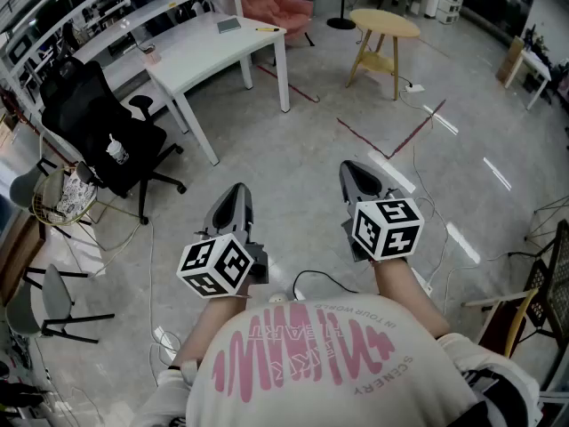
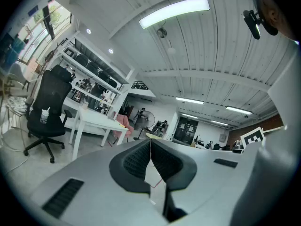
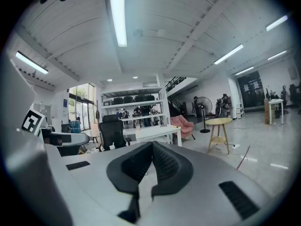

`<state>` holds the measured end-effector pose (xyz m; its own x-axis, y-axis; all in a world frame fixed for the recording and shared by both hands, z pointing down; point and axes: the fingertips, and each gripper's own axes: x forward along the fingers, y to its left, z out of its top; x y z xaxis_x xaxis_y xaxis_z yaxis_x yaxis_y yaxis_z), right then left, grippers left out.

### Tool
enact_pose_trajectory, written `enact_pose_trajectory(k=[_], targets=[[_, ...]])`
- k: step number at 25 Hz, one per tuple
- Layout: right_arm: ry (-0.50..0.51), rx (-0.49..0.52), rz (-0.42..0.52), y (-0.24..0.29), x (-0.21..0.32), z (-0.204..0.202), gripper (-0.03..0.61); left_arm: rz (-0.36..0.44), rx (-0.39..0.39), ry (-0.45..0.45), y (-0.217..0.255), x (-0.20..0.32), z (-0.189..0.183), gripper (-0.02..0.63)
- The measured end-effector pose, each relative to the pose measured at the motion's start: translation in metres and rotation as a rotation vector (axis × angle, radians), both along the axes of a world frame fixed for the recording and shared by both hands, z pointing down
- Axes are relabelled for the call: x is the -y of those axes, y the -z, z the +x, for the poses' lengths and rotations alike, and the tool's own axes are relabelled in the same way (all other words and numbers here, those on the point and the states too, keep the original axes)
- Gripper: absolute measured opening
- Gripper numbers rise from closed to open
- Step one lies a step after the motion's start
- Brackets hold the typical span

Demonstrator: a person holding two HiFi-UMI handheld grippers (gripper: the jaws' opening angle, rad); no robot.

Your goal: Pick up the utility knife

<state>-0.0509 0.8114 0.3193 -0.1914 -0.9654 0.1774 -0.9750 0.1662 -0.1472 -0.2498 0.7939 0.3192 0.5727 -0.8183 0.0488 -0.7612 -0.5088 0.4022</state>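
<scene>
Knife: not surely seen; a small yellow item (image 1: 267,28) on the far white surface (image 1: 191,56) may be it, but it is too small to tell.
Left hand-held gripper (image 2: 150,142): jaws pressed together, nothing between them.
Right hand-held gripper (image 3: 151,146): jaws together, empty.
Why so: both are carried closed in front of the body, well apart from the surface; reaching it likely means crossing the floor (image 1: 311,140) first.
Chair (image 1: 98,127): black, beside the surface.

We hold our right claw (image 3: 151,146) closed. Beyond it stand a white counter (image 3: 154,131) and a black office chair (image 3: 112,132).
</scene>
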Motion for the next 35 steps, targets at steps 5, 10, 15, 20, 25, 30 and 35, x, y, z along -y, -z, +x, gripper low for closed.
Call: enact_pose_trajectory(k=[5,10,15,20,25,30,35], targets=[[-0.006,-0.001,-0.003,-0.003,0.011,-0.005,0.012,-0.004,-0.001,-0.004,-0.003,0.012,-0.006,0.025],[-0.017,-0.007,-0.003,0.0,0.027,-0.01,0.012,-0.002,-0.012,-0.009,0.001,0.03,-0.013,0.025],[-0.04,-0.003,0.002,0.002,0.056,-0.022,0.012,0.004,-0.016,-0.031,0.004,0.063,-0.03,0.025],[-0.053,0.019,0.025,0.007,0.089,-0.043,0.012,0.014,-0.021,-0.065,0.007,0.101,-0.048,0.025],[-0.074,0.05,0.045,0.003,0.117,-0.065,0.014,0.019,-0.021,-0.085,0.002,0.133,-0.072,0.025],[-0.066,0.034,-0.005,-0.02,0.139,-0.084,0.014,-0.023,-0.046,-0.066,-0.019,0.156,-0.094,0.025],[-0.073,0.086,-0.026,-0.031,0.162,-0.087,0.014,-0.033,-0.034,-0.087,-0.033,0.171,-0.102,0.025]])
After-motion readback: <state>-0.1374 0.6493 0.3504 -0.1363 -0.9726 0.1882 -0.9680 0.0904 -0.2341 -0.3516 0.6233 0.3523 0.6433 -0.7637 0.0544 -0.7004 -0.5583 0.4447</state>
